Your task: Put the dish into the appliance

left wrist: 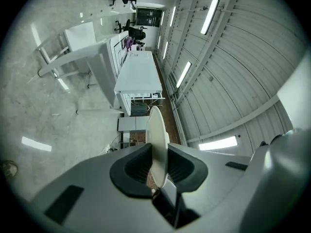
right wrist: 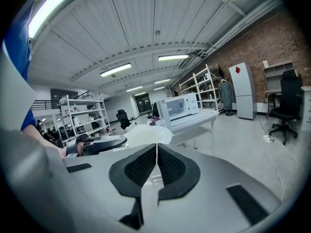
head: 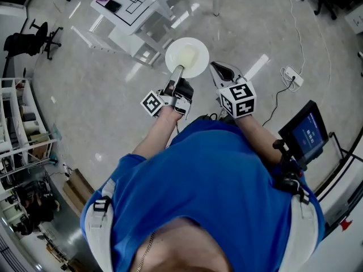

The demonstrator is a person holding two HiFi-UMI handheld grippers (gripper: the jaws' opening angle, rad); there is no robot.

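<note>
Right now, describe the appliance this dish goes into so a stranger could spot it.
In the right gripper view, find the long white table ahead on the grey floor. The microwave sits on its top, a low white box with a windowed door; the tall white cabinet by the brick wall stands on the floor instead.

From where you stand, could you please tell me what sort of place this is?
Most likely a large workshop or lab hall: a brick wall, tall metal shelving racks, an office chair on a polished floor, and a microwave on a white table.
</note>
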